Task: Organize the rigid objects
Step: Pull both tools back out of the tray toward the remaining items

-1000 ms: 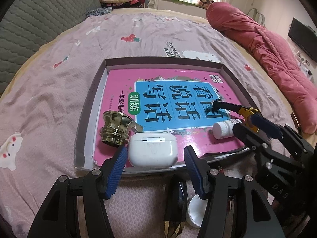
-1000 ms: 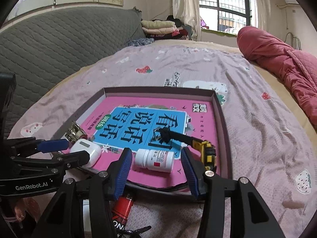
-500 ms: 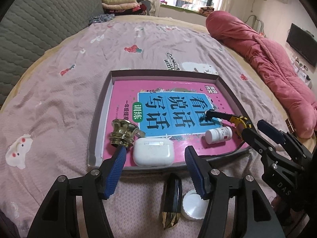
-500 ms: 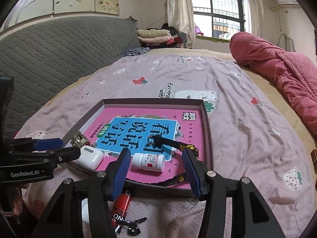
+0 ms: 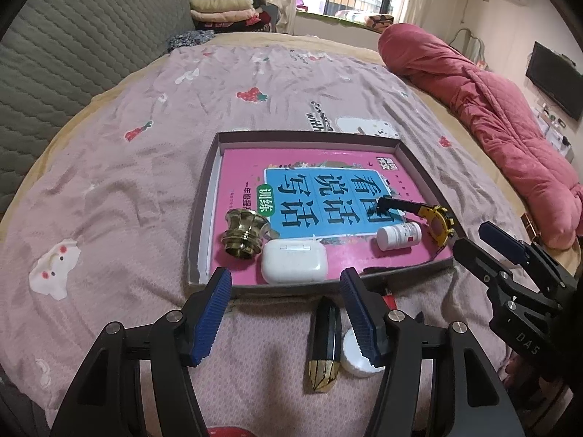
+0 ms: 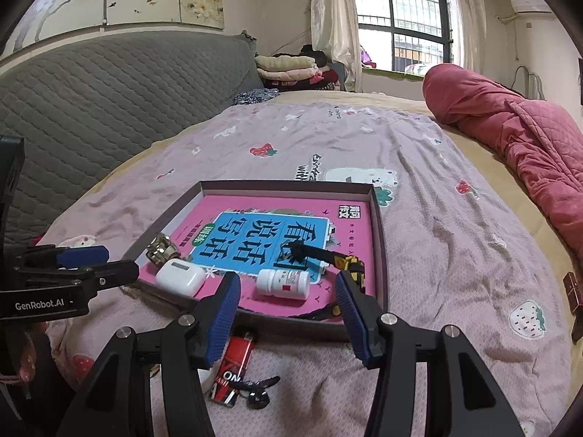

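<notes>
Both grippers, left point(image 5: 286, 311) and right point(image 6: 288, 315), gape wide and hold nothing. Beyond their fingers, one tray point(image 5: 204, 218) holds one book point(image 5: 328, 196), knob point(image 5: 243, 233), case point(image 5: 294, 260), bottle point(image 6: 283, 284) and toy point(image 5: 430, 215). Between the right fingers, nearer: one lighter point(image 6: 233, 367).

A bed point(image 5: 153, 167) with a pink printed sheet fills the room, backed by a grey quilted headboard point(image 6: 109, 87). Daylight enters a barred window point(image 6: 400, 18) with pale curtains point(image 6: 331, 18); folded clothes point(image 6: 288, 67) sit beyond.
</notes>
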